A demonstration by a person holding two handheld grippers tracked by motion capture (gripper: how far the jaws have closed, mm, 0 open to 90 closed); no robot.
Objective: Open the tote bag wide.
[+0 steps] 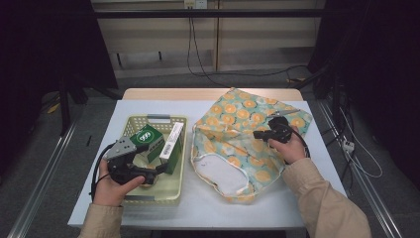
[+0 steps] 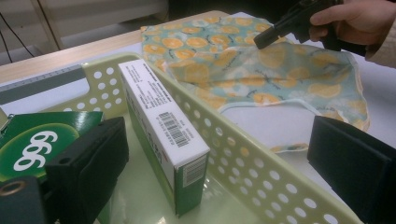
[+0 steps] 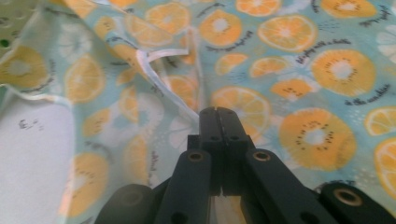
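— Where are the left tongs (image 1: 157,171)?

— Down low in the yellow basket (image 1: 130,125), close to us. They are wide open with nothing in them. One side sits by the green box (image 2: 39,144) with white numbers. The tall box (image 2: 163,135) with a bar code stands between the two sides.

— And the fruit bag (image 1: 237,144)?

— It lies flat on the bench (image 1: 307,163), right beside the basket. Its white mouth points at us.

— And the right tongs (image 1: 258,134)?

— They are over the far part of the bag, past the basket. They are squeezed tight together. I cannot tell if they pinch the cloth.
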